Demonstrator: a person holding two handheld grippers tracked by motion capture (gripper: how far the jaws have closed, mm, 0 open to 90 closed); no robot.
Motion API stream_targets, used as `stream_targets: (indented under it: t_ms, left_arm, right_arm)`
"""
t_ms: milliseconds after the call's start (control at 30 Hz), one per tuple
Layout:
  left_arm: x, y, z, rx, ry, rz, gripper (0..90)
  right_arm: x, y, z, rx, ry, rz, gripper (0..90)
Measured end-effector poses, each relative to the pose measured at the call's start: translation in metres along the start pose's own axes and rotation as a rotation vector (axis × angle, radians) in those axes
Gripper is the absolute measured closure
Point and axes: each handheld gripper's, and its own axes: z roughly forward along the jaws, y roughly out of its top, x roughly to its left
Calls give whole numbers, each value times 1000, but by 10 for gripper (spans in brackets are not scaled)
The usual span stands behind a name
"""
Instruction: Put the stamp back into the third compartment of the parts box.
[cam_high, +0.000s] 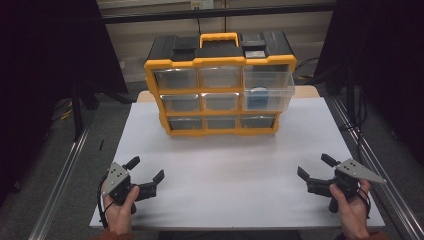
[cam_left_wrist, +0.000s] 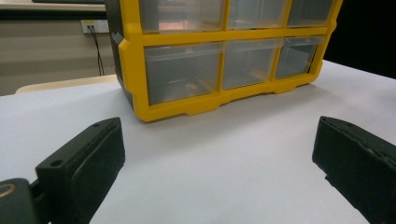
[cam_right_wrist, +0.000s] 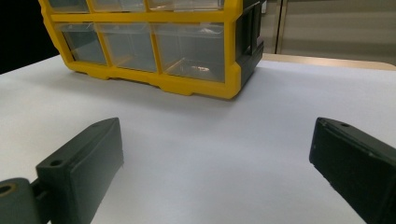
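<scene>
Drawers of the yellow organiser (cam_high: 220, 92) face us from the bench's (cam_high: 225, 170) far middle, the upper right one (cam_high: 267, 90) pulled out with something blue inside, while we hold our left tool (cam_high: 147, 170) and right tool (cam_high: 312, 167) wide open, empty, well short of it, presumably poised to reach in.

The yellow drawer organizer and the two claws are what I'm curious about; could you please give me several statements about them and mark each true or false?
1. The yellow drawer organizer stands upright on the white table. True.
2. The left claw grips a drawer. False: it is open and empty, well short of the organizer.
3. The top right drawer is pulled out, with something blue inside. True.
4. The right claw is shut. False: its jaws are spread apart.
5. The organizer's handle is black. False: it is yellow.
</scene>
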Motion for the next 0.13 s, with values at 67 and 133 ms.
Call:
stream_targets:
  t_ms: [67, 133]
  left_arm:
    - [0, 1, 0, 1, 5, 7, 27]
    - [0, 0, 0, 2, 2, 4, 28]
  right_arm:
    - [-1, 0, 0, 0, 0, -2, 29]
    - [-1, 0, 1, 2, 2, 2, 29]
